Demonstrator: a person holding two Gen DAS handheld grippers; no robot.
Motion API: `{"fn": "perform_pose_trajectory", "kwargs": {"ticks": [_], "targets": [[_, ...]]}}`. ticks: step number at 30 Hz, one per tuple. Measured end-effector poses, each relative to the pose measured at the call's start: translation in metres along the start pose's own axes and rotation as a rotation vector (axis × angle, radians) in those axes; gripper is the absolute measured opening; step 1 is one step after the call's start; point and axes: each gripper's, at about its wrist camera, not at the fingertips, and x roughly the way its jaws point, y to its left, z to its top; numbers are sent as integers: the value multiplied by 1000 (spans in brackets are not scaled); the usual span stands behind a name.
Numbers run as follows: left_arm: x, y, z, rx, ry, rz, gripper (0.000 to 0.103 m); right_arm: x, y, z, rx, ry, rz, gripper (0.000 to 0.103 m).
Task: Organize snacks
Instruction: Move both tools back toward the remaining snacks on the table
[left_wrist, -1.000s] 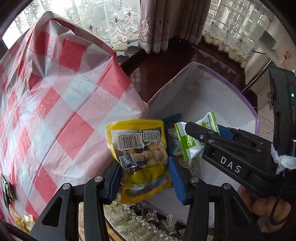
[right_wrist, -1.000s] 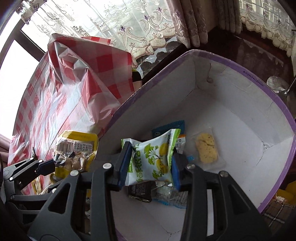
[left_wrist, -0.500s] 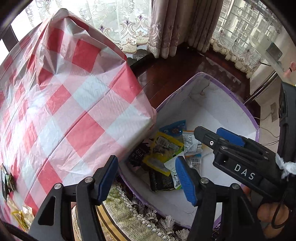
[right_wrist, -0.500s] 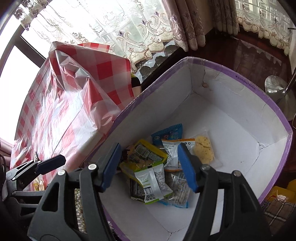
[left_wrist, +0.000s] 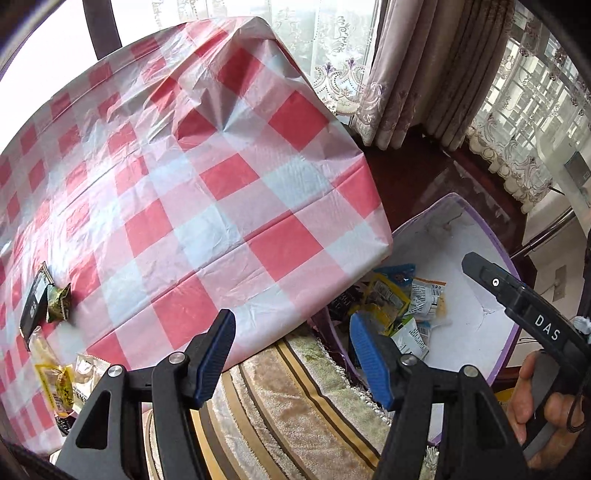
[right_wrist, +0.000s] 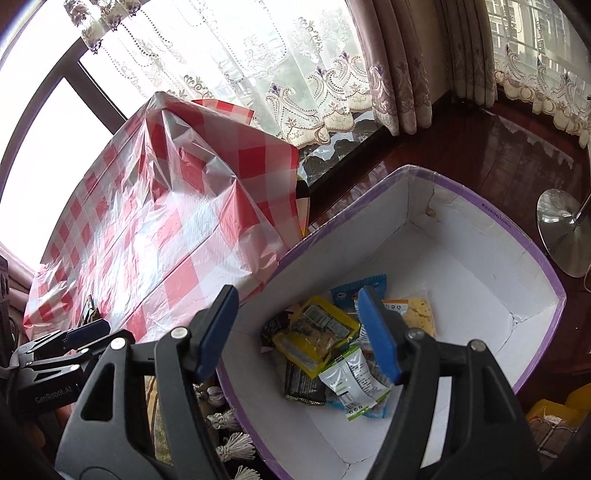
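Observation:
A white box with a purple rim (right_wrist: 480, 236) stands on the floor beside a table under a red-and-white checked cloth (left_wrist: 184, 184). In the box lie a yellow packet (right_wrist: 317, 336), a green-and-white packet (right_wrist: 351, 380), a blue packet (right_wrist: 351, 291), a dark packet (right_wrist: 303, 384) and a clear-wrapped cracker (right_wrist: 417, 314). My right gripper (right_wrist: 297, 306) hangs above the box, its jaws opening with nothing between them. My left gripper (left_wrist: 291, 332) is open and empty over the table's edge. More snacks (left_wrist: 55, 306) lie at the table's left end, among them a yellow packet (left_wrist: 55, 384).
A striped rug with tassels (left_wrist: 295, 406) lies between table and box. Dark wooden floor and lace curtains are behind them. A metal stand base (right_wrist: 561, 229) sits right of the box, and yellow packages (right_wrist: 554, 413) lie at the lower right.
Both grippers opened and let go: the yellow packet and the green-and-white packet now lie in the box. Both have risen, and the left one has swung left toward the table.

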Motion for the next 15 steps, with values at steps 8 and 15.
{"fn": "perform_pose_trajectory", "kwargs": {"ticks": [8,15], "targets": [[-30,44,-20,-110,-36,58,65,-17,12,4,-26,-30,43,72],[-60,88,-38,-211,-83,98,65,-30,33,6,-72,-53,76,73]]}}
